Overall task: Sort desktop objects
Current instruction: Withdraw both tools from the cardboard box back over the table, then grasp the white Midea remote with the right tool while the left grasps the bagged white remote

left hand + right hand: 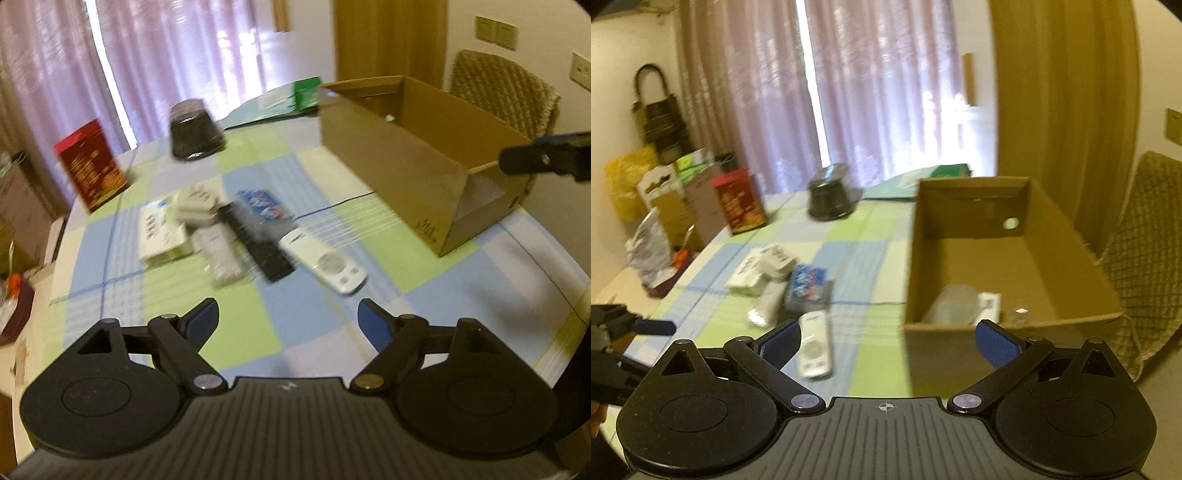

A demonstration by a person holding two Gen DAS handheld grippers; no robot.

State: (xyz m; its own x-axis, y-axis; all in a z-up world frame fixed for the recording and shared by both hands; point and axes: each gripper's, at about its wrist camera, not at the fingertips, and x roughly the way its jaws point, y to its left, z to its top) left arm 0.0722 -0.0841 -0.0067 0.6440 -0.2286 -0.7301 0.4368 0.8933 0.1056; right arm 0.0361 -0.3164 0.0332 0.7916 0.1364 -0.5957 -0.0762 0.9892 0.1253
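Diagonally, the white remote (325, 263) points toward the cardboard box (402, 158).

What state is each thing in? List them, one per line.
Left claw: open, empty.
Right claw: open, empty.
Brown cardboard box: open-topped, a few items inside.
White remote control: lying flat on the checked tablecloth.
Black remote control: lying flat in the pile.
Red carton: upright.
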